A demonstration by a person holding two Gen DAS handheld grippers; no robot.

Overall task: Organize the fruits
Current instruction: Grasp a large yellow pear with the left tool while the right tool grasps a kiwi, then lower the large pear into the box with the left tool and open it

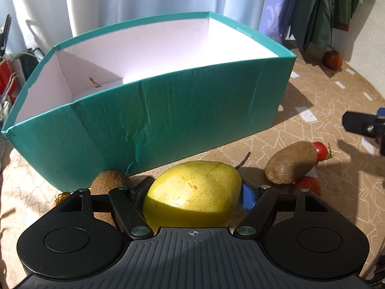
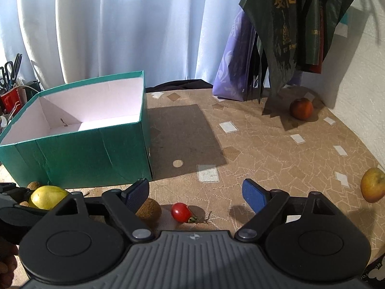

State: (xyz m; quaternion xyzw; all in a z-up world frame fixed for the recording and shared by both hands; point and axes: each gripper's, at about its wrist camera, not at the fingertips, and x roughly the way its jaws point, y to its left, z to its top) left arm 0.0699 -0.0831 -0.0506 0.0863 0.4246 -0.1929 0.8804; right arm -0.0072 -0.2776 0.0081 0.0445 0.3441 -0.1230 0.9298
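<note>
So the left gripper [image 1: 192, 192] had its jaws pressed up against both sides of the yellow-green pear [image 1: 192, 192], which sat on the patterned tablecloth [image 1: 300, 216] right in front of the teal box [image 1: 144, 125]. A kiwi [image 1: 109, 184] was tucked just left of the pear, touching the box's front wall or close to it, hard to say. Another kiwi [image 1: 291, 162] lay off to the right, with a strawberry [image 1: 309, 185] peeking out beside it.

The right gripper [image 2: 196, 196] was spread wide with nothing gripped. Between its blue pads [image 2: 253, 196] you could see a cherry tomato [image 2: 181, 212] on the cloth, and that second kiwi sat just under the left pad.

Farther out, a yellowish apple [image 2: 373, 185] was near the right edge of the table, and a reddish fruit [image 2: 301, 108] sat well back by some hanging dark bags [image 2: 296, 24]. The box was open on top, white inside, no fruit in it. White curtain [image 2: 120, 29] behind everything.
</note>
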